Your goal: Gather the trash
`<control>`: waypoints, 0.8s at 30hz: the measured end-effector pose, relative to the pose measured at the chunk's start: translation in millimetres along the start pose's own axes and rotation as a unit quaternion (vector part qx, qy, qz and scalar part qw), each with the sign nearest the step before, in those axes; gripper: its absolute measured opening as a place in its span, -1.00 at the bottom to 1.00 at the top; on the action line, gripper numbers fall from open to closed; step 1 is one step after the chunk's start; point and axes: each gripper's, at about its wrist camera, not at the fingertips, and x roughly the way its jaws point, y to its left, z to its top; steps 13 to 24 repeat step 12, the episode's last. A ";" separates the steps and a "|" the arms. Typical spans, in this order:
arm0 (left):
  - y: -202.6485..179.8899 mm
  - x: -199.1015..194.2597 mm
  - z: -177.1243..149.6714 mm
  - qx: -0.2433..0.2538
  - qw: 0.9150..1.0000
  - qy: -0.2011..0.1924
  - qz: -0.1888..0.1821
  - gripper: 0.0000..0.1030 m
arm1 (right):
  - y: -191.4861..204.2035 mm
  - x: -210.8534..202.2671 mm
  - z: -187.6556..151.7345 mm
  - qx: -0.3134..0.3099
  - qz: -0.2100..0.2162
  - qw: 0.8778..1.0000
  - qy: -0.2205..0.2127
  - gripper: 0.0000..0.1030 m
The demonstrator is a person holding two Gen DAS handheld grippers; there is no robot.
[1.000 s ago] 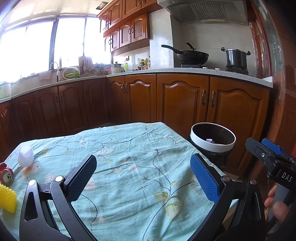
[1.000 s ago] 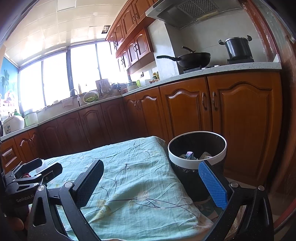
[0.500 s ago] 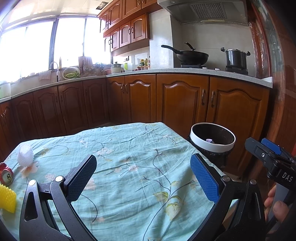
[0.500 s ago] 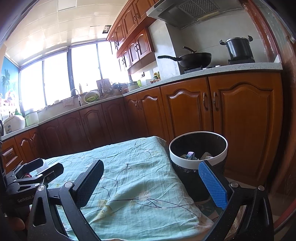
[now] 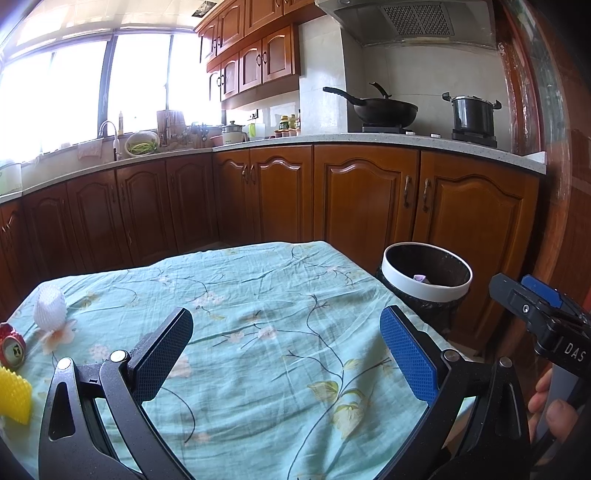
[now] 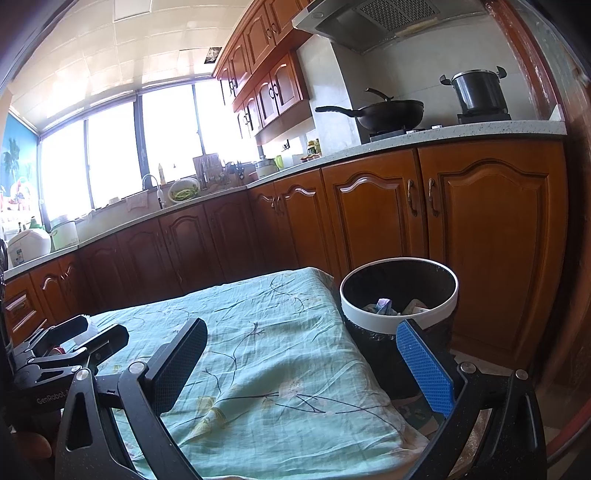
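Both tongs gape wide and empty: left tongs (image 5: 286, 347) above the bench (image 5: 258, 295), right tongs (image 6: 303, 354) beside the bin (image 6: 399, 291). Between pickups, I'd say; next, left swings over to the white foam net (image 5: 50, 308), red can (image 5: 11, 349) or yellow piece (image 5: 14, 395).

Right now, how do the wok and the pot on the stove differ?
The wok is wide and shallow; the pot is tall and narrow. The wok has one long handle pointing left; the pot has two short side handles. The wok is open with a utensil in it; the pot has a lid on. Both are dark and sit on the stove under the hood.
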 end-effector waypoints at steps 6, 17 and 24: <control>2.0 5.5 -1.1 -0.003 1.000 0.007 -0.002 1.00 | -4.4 6.6 0.7 0.005 0.004 1.000 0.007 1.00; 5.4 14.4 -3.3 -0.008 1.000 0.016 -0.002 1.00 | -7.0 17.2 -0.5 0.008 0.008 1.000 0.019 1.00; 5.4 14.4 -3.3 -0.008 1.000 0.016 -0.002 1.00 | -7.0 17.2 -0.5 0.008 0.008 1.000 0.019 1.00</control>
